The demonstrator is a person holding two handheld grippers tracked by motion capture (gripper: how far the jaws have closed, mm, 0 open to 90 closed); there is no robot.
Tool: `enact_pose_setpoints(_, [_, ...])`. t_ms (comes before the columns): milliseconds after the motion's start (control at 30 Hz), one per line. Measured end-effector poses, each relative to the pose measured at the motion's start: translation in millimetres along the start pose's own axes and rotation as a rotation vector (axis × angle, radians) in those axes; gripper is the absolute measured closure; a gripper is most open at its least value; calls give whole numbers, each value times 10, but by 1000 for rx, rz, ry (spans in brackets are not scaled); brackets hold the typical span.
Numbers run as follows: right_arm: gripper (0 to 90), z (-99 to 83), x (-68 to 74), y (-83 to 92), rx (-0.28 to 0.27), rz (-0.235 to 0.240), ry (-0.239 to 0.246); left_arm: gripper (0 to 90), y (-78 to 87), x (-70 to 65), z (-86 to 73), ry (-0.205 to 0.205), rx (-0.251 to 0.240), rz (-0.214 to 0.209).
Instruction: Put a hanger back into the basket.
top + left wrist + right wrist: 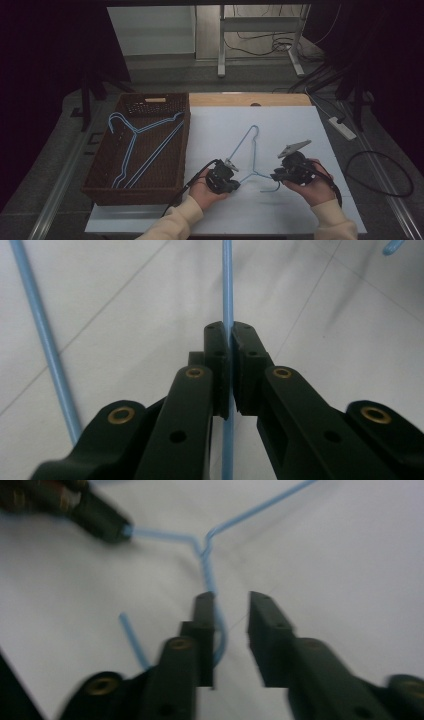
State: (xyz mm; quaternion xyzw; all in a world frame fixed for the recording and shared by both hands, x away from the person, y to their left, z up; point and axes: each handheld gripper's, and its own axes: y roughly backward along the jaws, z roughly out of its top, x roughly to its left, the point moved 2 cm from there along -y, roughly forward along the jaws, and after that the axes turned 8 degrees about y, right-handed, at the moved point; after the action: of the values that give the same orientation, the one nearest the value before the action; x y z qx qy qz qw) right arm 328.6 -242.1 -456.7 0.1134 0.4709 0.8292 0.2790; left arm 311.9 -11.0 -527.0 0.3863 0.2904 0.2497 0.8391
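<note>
Nearest the person's side of the table, two cream-sleeved forearms come up from the bottom of the high view, each hand holding a black two-jaw gripper over the white table top. The left gripper has its jaws pressed together on one wire arm of the thin light-blue wire clothes hanger that lies flat on the table; in the left gripper view the blue wire runs straight up between the pads, pinched tight, with another stretch of the same hanger passing at the left edge. The right gripper sits just across from it at the hanger's hook end, its jaws partly apart and not pressing on anything; in the right gripper view, which is blurred, the curved hook lies between the two jaws, close against the left one, and the twisted neck rises beyond them toward the other gripper. The hanger's triangle points away from the person, its far corner near the middle of the table. To the left, touching the table's edge, stands a dark brown woven basket holding two more light-blue wire hangers. Beyond the table are a strip of bare wood and a grey floor with cables.
</note>
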Motion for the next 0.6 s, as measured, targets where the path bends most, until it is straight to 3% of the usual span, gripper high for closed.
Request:
enact_pose_setpoints(67, [562, -2, -94, 116, -110, -84, -72, 863, 47, -13, -4, -1, -22, 9])
enact_pose_setpoints(233, [507, -121, -273, 230, -261, -157, -171, 864, 182, -38, -54, 0, -78, 15])
enact_pose_setpoints(367, [484, -223, -364, 214, -288, -146, -194, 864, 271, -49, -85, -1, -100, 19])
enact_pose_setpoints(600, [473, -318, -391, 68, -286, -105, -182, 865, 454, -48, -104, 1, -146, 24])
